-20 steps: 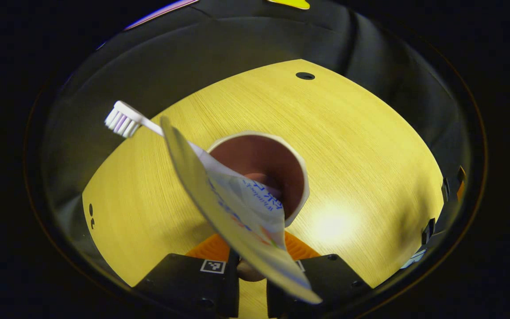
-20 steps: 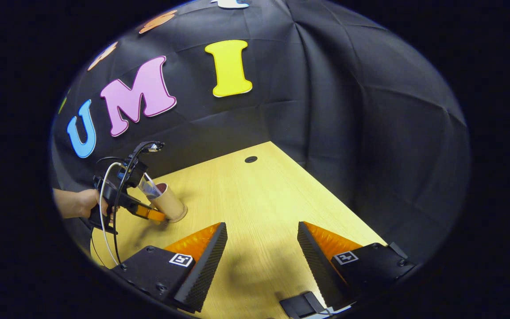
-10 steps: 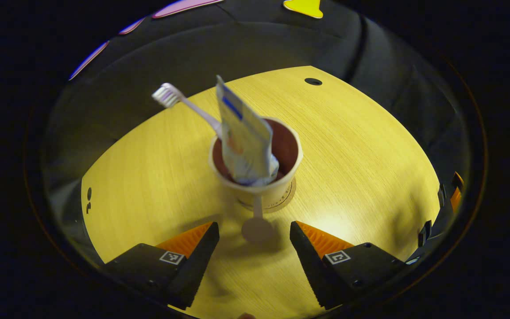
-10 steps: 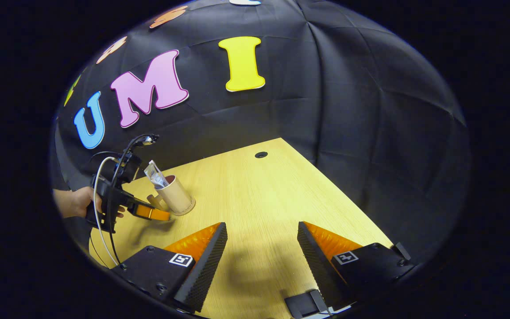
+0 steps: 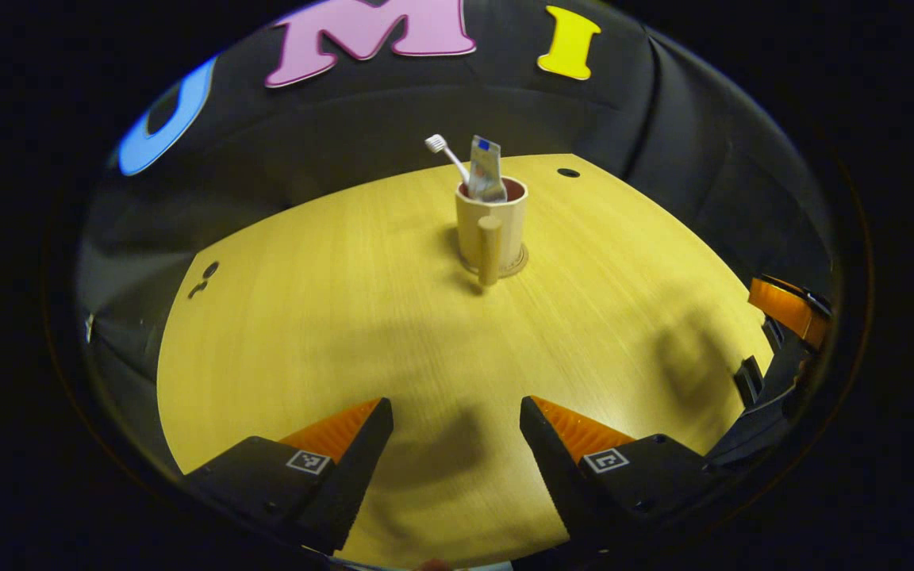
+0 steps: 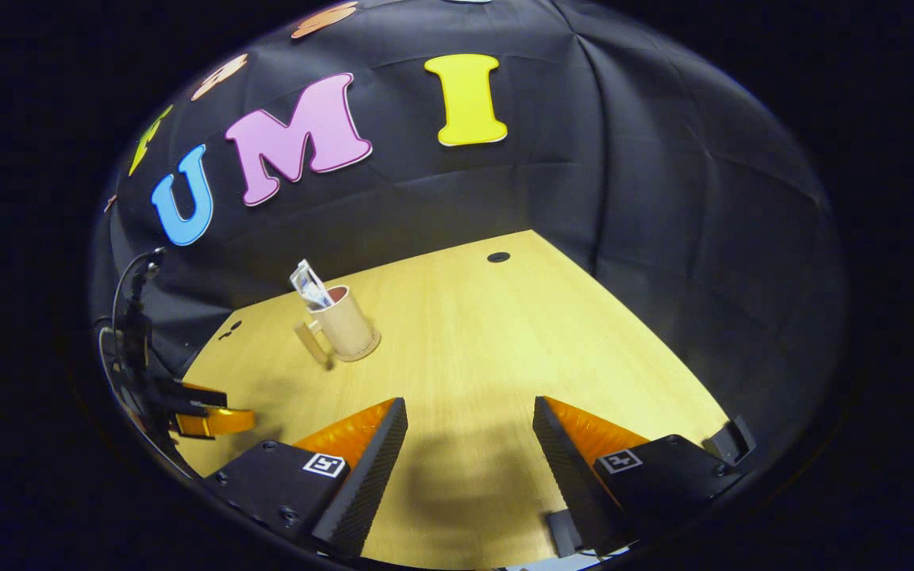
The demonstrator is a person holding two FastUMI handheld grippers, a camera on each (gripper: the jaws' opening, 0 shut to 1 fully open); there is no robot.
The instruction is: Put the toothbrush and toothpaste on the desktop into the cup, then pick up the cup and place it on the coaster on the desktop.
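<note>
- Cup [image 5: 492,224] upright on coaster [image 5: 514,262], far half of bench [image 5: 330,317]; handle turned toward left tool.
- Toothbrush [image 5: 446,155] and toothpaste [image 5: 486,169] both standing in cup, tops sticking above rim; brush head leaning left, tube near upright.
- Same cup seen in right gripper view [image 6: 343,322], tube poking out, coaster rim just visible under base [image 6: 368,349].
- Left tool [image 5: 455,412] open wide, nothing between fingers, well apart from cup.
- Right tool [image 6: 469,416] open, empty, hovering over bare bench, well apart from cup.
- Left tool also visible at left edge of right gripper view [image 6: 203,412], away from cup.
- Judged: both insert steps done, cup placed on coaster, task looks complete; nothing left but clearing off.
</note>
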